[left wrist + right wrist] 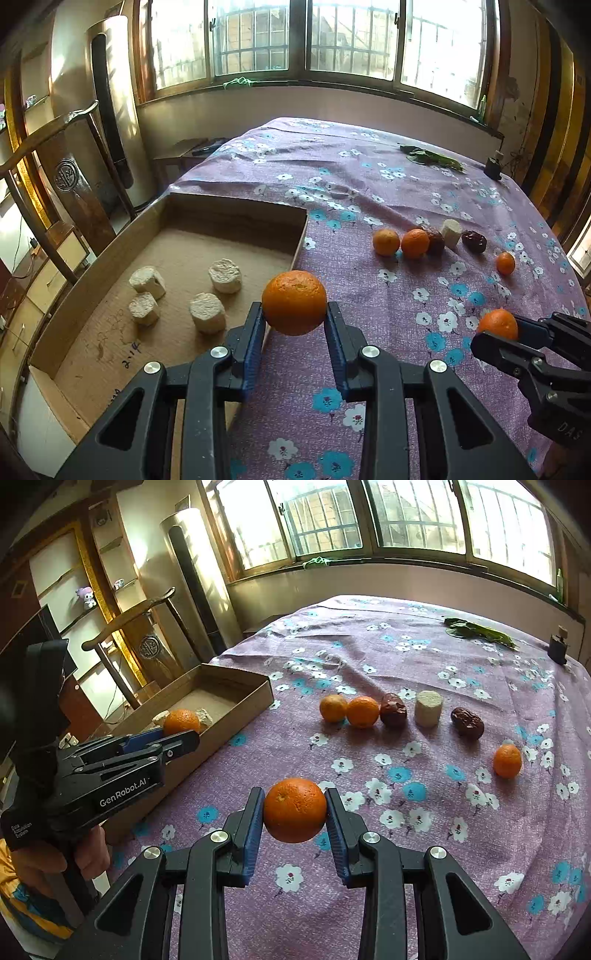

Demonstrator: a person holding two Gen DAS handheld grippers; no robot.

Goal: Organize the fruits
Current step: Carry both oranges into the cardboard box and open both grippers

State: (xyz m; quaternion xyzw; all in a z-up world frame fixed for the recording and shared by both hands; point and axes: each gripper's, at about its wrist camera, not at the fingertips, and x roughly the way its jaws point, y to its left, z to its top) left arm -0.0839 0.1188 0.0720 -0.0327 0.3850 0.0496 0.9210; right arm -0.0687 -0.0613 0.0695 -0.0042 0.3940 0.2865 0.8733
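My left gripper (pixel 294 314) is shut on an orange (pixel 294 302), held above the near right edge of the cardboard box (pixel 236 206); the right wrist view shows that gripper (pixel 184 734) and its orange (pixel 181 720) at the left. My right gripper (pixel 294 812) is shut on a second orange (pixel 294 809) over the flowered cloth; in the left wrist view it (pixel 496 332) sits at the far right with its orange (pixel 498 323). Several pale cylindrical pieces (pixel 207 312) lie in the box. On the cloth rest two oranges (pixel 349 709), two dark dates (pixel 393 709), a pale piece (pixel 428 708) and a small orange (pixel 507 760).
The purple flowered cloth (pixel 424 849) covers the table. A green leafy bundle (pixel 476 632) and a small dark bottle (pixel 557 648) lie at the far right. A wooden chair (pixel 122 635) and a tall silver cylinder (pixel 195 579) stand left of the table. A person's hand (pixel 55 860) holds the left gripper.
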